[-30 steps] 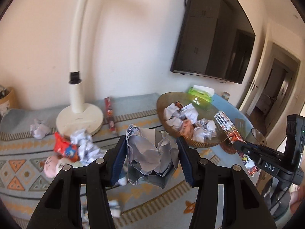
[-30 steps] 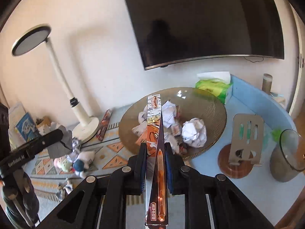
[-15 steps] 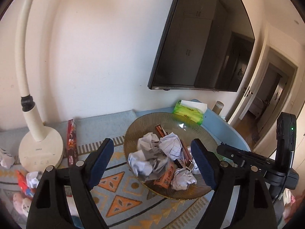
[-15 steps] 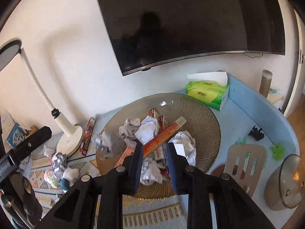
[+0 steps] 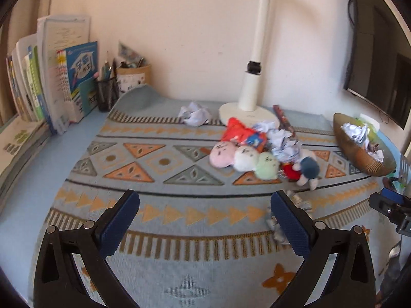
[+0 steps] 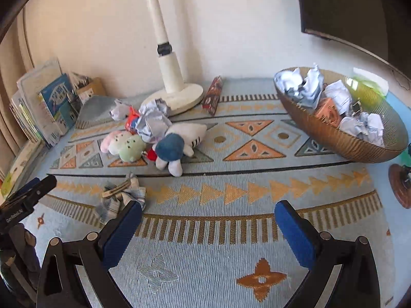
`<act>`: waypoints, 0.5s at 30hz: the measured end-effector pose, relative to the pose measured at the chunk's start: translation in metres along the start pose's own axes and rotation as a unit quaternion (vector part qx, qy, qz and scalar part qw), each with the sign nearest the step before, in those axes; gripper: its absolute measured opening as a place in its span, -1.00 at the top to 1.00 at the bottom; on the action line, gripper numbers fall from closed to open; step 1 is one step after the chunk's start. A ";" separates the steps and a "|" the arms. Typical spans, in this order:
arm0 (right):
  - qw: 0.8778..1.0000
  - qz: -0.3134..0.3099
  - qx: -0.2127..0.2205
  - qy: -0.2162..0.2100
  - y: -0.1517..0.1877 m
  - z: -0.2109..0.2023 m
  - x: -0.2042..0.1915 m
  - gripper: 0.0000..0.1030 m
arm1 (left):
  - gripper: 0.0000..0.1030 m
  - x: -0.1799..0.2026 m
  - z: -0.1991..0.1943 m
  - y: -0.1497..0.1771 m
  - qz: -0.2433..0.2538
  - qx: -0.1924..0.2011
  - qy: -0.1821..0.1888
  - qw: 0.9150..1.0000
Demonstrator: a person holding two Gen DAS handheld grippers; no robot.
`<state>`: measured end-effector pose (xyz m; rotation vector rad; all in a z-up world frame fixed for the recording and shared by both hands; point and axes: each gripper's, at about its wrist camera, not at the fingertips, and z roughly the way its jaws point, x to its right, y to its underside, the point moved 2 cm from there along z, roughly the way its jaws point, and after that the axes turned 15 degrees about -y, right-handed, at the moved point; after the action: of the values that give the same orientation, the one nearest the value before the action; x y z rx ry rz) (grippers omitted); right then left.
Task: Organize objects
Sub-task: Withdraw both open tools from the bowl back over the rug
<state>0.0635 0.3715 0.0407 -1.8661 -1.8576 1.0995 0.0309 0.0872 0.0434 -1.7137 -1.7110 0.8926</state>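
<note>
My left gripper [image 5: 205, 200] hovers low over the patterned mat [image 5: 159, 190], its jaws opening wide with nothing between them. My right gripper [image 6: 208, 206] is likewise opening and empty over the mat [image 6: 231, 243]. The brown bowl [image 6: 334, 138] holds crumpled paper [image 6: 305, 87] and stands at the right in both views, its wall [image 5: 364, 159] near the left view's edge. A pile of plush toys [image 5: 244, 156] [image 6: 128, 143], paper balls [image 5: 282, 141] [image 6: 152, 120] and a red packet [image 5: 239, 131] lies mid-mat. A checked cloth with a peg [image 6: 120, 195] lies by the right gripper's left finger.
A white lamp base [image 6: 177, 95] stands at the back with a long printed box [image 6: 213, 95] beside it. Books [image 5: 64, 77] and a pen holder [image 5: 106, 95] line the far left. A lone paper ball [image 5: 194, 114] lies near the lamp. A round wooden stand [image 6: 400, 187] sits at the right.
The left gripper let its crumpled paper go and the right its long box, both into the bowl. Both opened wide, then swung left and down over the mat.
</note>
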 end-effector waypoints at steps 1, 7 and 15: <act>1.000 -0.001 -0.008 -0.001 0.004 0.008 0.000 -1.00 | -0.99 -0.010 0.008 0.005 -0.015 -0.010 -0.002 1.000; 0.999 0.034 -0.034 -0.021 0.014 0.017 0.013 -1.00 | -0.99 -0.036 0.027 0.018 -0.091 -0.042 0.025 0.995; 0.998 0.035 -0.053 0.011 0.013 0.026 0.012 -1.00 | -0.99 -0.023 0.029 0.020 -0.064 -0.053 0.022 0.996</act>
<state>0.0540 0.3730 0.0103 -2.0071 -1.8862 1.0172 0.0220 0.0611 0.0113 -1.6552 -1.8455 0.7139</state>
